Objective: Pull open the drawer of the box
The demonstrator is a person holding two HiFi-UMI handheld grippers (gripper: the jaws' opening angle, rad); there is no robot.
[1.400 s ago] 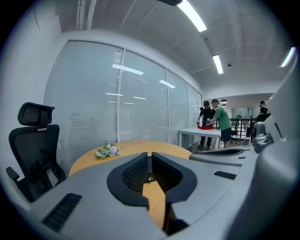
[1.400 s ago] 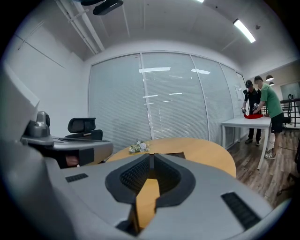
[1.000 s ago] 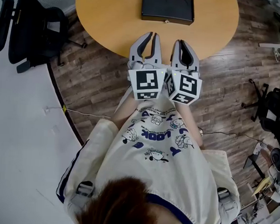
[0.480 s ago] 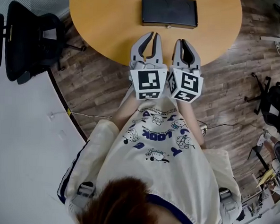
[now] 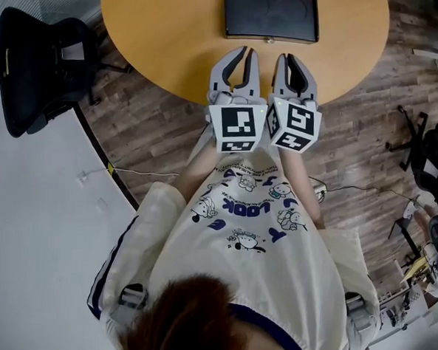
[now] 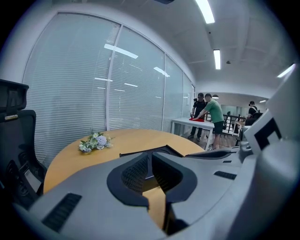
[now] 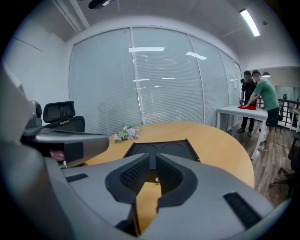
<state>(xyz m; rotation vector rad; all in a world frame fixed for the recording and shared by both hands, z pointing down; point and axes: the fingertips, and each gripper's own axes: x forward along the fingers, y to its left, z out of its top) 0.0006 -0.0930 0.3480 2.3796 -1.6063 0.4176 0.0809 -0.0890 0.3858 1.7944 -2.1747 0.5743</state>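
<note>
A flat black box lies at the far side of the round wooden table, its small drawer knob facing me. Both grippers hover side by side over the table's near edge, short of the box. The left gripper is shut and empty, and so is the right gripper. In the right gripper view the box and its knob sit straight ahead beyond the shut right gripper. In the left gripper view the shut left gripper hides most of the box.
A small bunch of flowers lies on the far left of the table. A black office chair stands left of the table. Two people work at a white table far to the right. Cables run over the wooden floor.
Both grippers have edged forward over the table, closer to the box's front. Their jaws stay shut. The head view has shifted slightly.
</note>
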